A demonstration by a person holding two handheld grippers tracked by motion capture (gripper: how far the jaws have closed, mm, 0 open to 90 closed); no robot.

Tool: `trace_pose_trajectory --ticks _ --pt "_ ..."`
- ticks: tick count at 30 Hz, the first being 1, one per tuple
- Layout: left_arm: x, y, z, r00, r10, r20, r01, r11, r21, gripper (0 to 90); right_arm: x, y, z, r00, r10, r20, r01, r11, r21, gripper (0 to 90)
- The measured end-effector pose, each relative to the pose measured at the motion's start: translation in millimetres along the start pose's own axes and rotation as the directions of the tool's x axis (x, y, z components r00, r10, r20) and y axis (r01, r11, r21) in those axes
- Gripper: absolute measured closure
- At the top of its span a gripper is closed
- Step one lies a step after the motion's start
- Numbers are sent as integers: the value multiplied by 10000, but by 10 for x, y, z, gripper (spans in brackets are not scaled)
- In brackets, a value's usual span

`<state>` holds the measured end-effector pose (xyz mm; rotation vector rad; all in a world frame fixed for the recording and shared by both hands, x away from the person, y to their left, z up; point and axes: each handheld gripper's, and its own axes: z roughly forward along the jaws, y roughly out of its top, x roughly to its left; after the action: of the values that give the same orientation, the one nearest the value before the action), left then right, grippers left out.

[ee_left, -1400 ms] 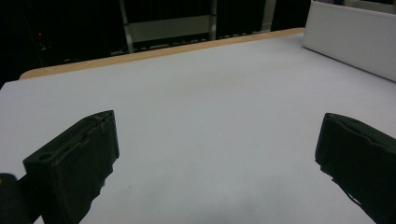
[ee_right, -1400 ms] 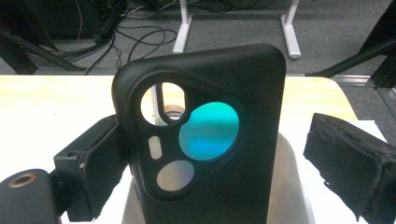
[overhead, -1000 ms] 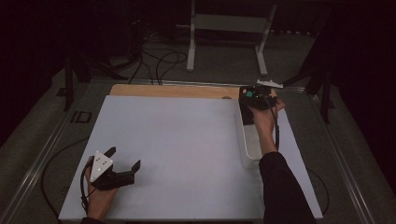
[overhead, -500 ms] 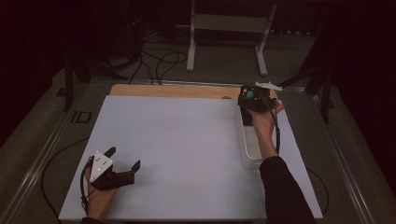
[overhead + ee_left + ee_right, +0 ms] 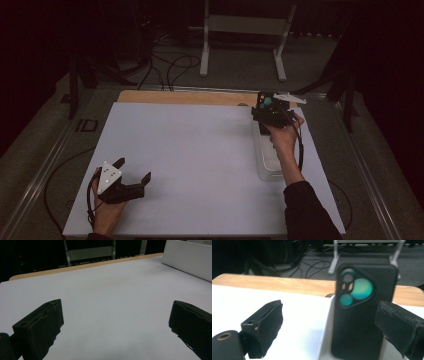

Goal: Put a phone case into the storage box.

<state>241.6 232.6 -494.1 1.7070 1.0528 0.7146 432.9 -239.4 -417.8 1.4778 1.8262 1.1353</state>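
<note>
phone (image 5: 359, 312) upright in tray (image 5: 267, 160) | tray at table (image 5: 200, 150) right | left gripper (image 5: 131, 176) near-left corner

Black phone (image 5: 362, 315) with teal-green lenses; translucent white tray (image 5: 267, 160); white table sheet (image 5: 200, 150) with tan wooden far edge; black grippers, left gripper (image 5: 131, 176) topped grey.

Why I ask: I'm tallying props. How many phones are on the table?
1. The black phone stands on end at the far end of the white tray, before the open right tongs. The hand covers part of the tray.
</note>
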Motion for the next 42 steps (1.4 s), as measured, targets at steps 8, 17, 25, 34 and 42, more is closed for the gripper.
trace_pose_trajectory --ticks 8,17,25,34,42 --pt "5 -3 11 9999 -36 133 33 9999 162 1 96 -162 -230 9968 -448 -659 446 9990 -51 81" --pt "2 -5 43 9979 -122 633 90 9986 516 1 237 -475 -550 9924 -835 -905 793 9956 -492 82" --pt "-4 38 22 9936 -218 1110 156 9983 565 1 365 -812 -816 9775 -1576 -1402 1474 9858 -805 82" --pt "12 76 -59 9945 -269 1009 261 9996 89 1 354 -1069 -981 9628 -1992 -1827 1787 9762 -1229 82" --pt "8 111 -117 9954 -179 940 204 9995 -257 1 309 -1284 -1130 9511 -2248 -2117 1912 9671 -1680 82"
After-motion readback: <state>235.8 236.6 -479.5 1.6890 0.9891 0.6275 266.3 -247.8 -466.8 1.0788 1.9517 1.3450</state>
